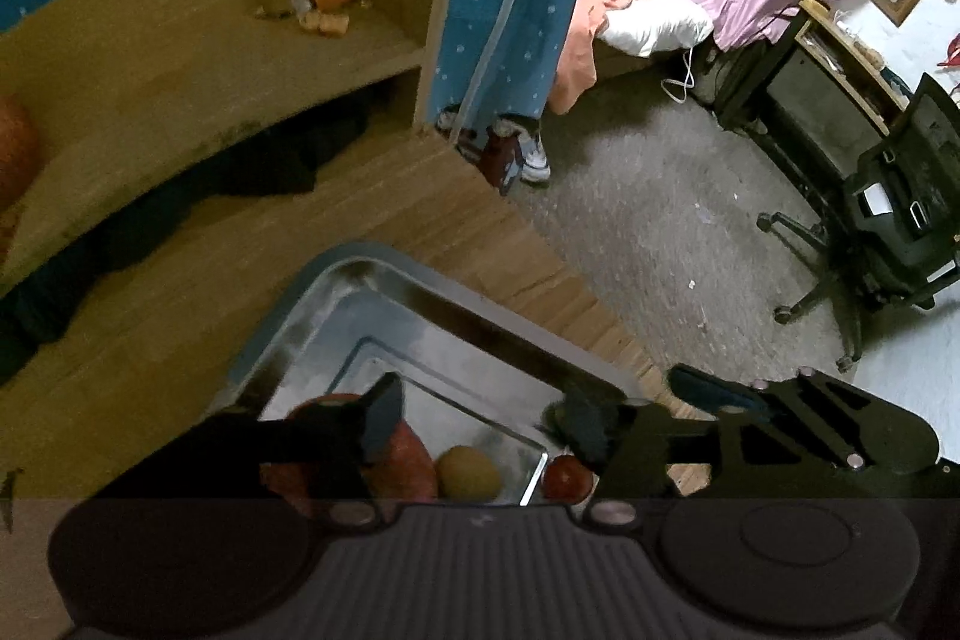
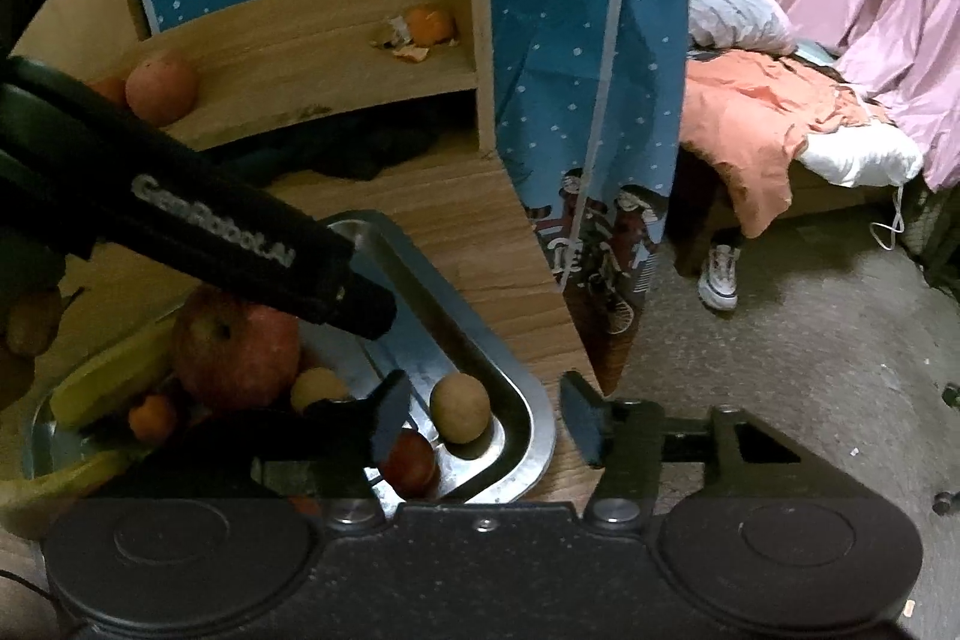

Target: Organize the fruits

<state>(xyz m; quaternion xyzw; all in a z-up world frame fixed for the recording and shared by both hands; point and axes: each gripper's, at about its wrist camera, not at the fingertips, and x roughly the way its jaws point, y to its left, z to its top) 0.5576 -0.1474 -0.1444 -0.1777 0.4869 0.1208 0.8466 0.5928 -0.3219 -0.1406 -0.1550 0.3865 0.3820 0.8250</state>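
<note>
Here, a shallow rectangular metal tray (image 2: 516, 436) with rounded corners and a reflective, scuffed floor sits on a wood-grain desk (image 2: 456, 220). Its contents, seen from the right wrist view: a large red apple (image 2: 237, 346) with a dimpled stem end, a long yellow-green fruit (image 2: 114, 376) lying against the apple's left side, a small orange fruit (image 2: 153, 418) below it, a pale round fruit (image 2: 318, 388) beside the apple, a matte tan-brown round fruit (image 2: 460, 407) near the tray's right corner, and a small glossy red fruit (image 2: 411, 463) just in front of that.

The right gripper (image 2: 486, 424) hangs over the tray's near right corner, its jaws spread wide and empty; its left finger partly covers the small red fruit. The left gripper (image 1: 480, 418), likewise released and holding nothing, reaches in over the apple, its black body crossing the right wrist view.

Behind the tray, a raised wooden shelf (image 2: 336, 58) carries a second reddish apple (image 2: 162, 88) at its left and a peeled orange with scraps of rind (image 2: 423, 28) at its right. Dark cloth (image 2: 372, 148) fills the recess beneath. A blue fabric with white dots (image 2: 570, 40) hangs behind the desk.
</note>
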